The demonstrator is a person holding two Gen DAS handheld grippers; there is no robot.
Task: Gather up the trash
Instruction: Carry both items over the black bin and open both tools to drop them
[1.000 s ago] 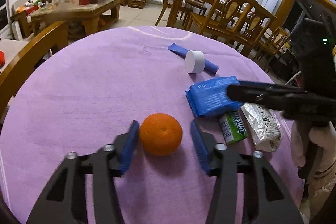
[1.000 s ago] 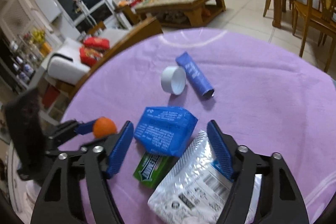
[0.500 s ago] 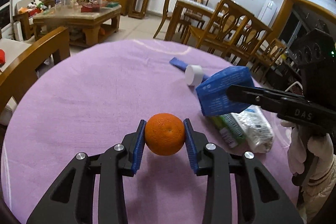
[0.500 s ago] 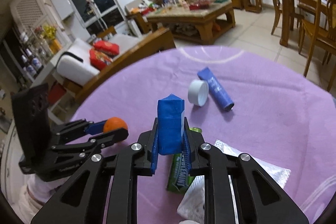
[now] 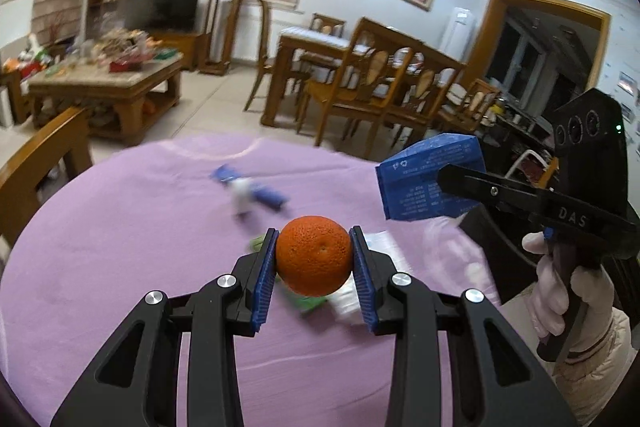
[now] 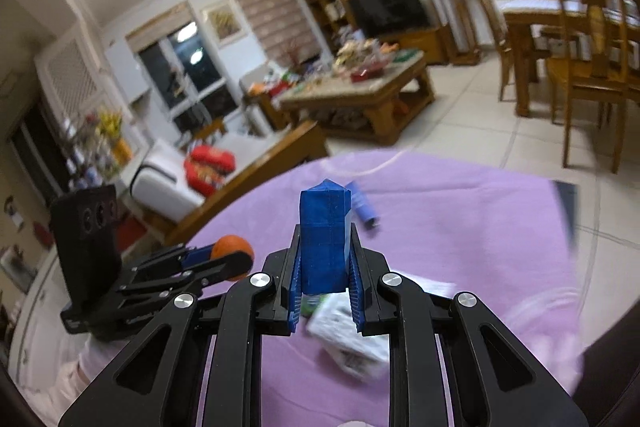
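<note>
Above the table [image 5: 120,267], right gripper [image 6: 325,291] clamps blue packet [image 6: 325,239] upright; left gripper [image 5: 314,263] grips orange [image 5: 314,261].

A round orange fruit [image 5: 314,261] shows dimpled, slightly glossy peel. The crumpled blue plastic packet [image 5: 428,183] looks thin and faintly shiny. The purple cloth table cover [image 5: 120,247] is matt and soft-looking. The black gripper arms look like matt plastic, with bright metal screw heads and ribbed blue pads [image 5: 265,279].

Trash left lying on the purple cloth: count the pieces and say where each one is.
4, though motion blur may hide more: blue tube and white cap mid-table; green packet and white wrapper below the grippers.
</note>
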